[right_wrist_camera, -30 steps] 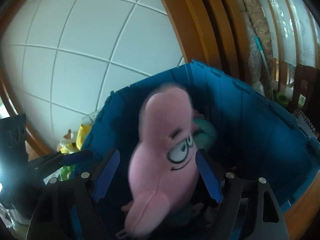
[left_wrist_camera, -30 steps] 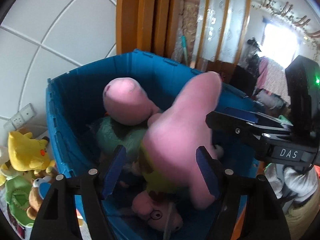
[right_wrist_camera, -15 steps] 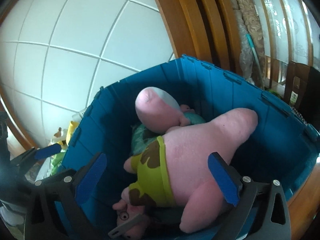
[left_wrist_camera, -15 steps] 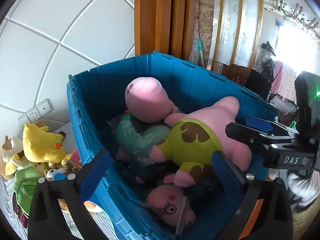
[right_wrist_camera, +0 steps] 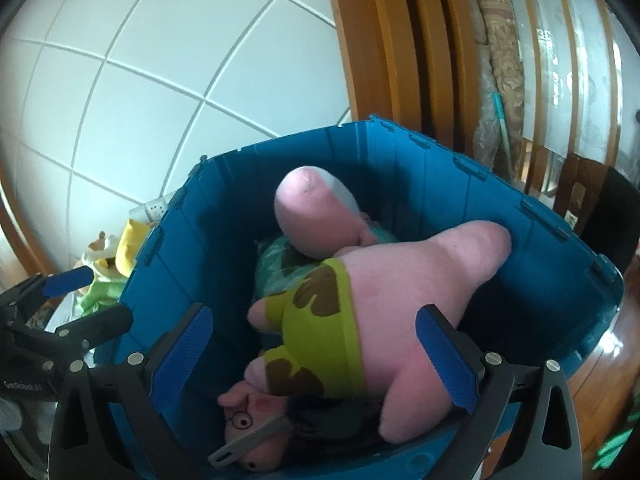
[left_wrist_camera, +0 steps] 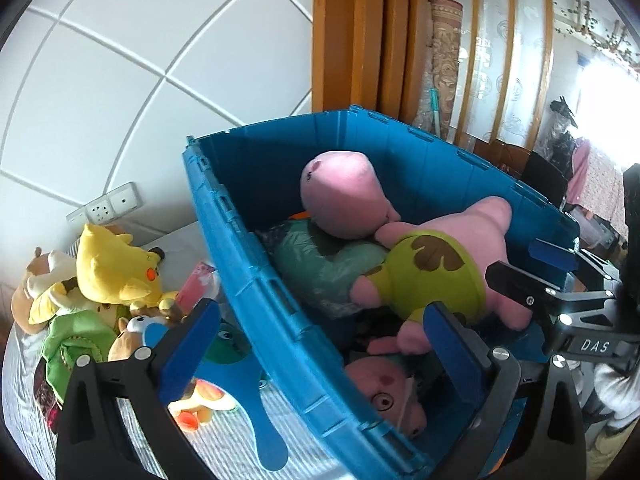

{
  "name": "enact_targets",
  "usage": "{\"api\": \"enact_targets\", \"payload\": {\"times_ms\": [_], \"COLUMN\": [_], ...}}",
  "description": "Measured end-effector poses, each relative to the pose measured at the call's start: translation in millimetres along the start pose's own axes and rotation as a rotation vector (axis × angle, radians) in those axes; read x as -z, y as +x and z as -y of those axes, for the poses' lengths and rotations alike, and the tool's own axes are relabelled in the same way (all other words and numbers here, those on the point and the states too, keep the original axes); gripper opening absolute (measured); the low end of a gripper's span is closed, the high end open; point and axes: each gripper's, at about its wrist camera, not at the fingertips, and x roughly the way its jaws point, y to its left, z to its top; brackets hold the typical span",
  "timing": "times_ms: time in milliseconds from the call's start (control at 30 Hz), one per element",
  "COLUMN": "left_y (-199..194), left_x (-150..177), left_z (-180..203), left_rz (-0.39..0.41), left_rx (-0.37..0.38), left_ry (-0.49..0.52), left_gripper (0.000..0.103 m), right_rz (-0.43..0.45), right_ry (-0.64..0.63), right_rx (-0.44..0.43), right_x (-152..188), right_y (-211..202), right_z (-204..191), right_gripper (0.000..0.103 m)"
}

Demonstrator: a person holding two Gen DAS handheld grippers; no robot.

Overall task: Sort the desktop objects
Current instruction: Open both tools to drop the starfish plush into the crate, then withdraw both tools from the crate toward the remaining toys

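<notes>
Both grippers stood spread wide and held nothing. Between the blue-padded fingers of the right gripper (right_wrist_camera: 320, 352) lay the pink starfish plush in green flowered shorts (right_wrist_camera: 384, 312), below the pads and apart from them, stretched across the deep blue plastic crate (right_wrist_camera: 448, 176) with its pointed head against the far right wall. The left gripper (left_wrist_camera: 316, 340) straddled the crate's near left wall: its left finger (left_wrist_camera: 188, 348) hung outside over the bedding, its right finger (left_wrist_camera: 452, 348) inside, just near the starfish's legs. Four soft toys could be counted in the crate: the starfish, a large pink pig-headed plush (right_wrist_camera: 316, 216) at the far side, a small pink pig plush with glasses (right_wrist_camera: 252, 420) in the near corner, and a teal plush body (left_wrist_camera: 324, 268) under them. Left of the crate, on white ribbed bedding (left_wrist_camera: 224, 440), sat a heap of plush toys, a yellow one with orange cheeks (left_wrist_camera: 116, 268) on top; their number could not be told. A white wall socket (left_wrist_camera: 106, 204) sat on the tiled wall behind.
</notes>
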Motion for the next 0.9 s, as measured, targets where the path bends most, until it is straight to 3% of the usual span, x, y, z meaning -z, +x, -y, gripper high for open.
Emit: {"api": "enact_targets", "payload": {"times_ms": [367,633,900], "left_y": [-22.8,-49.8,-91.6], "left_x": [27.8,77.5,143.6], "left_z": [-57.9,-135.9,-235.6], "left_rz": [0.02,0.003,-0.025], "left_rx": [-0.088,-0.18,-0.318], "left_ry": [-0.095,-0.214,-0.341], "left_gripper": [0.103,0.103,0.103], "right_rz": [0.032,0.072,0.064], "right_ry": [-0.034,-0.13,-0.19], "right_rx": [-0.046,-0.142,-0.233], "right_x": [-0.4,-2.2,20.8], "right_y": [-8.4,-12.7,6.8], "right_z": [-39.6,-124.4,-228.7], "right_gripper": [0.103,0.103,0.103]}}
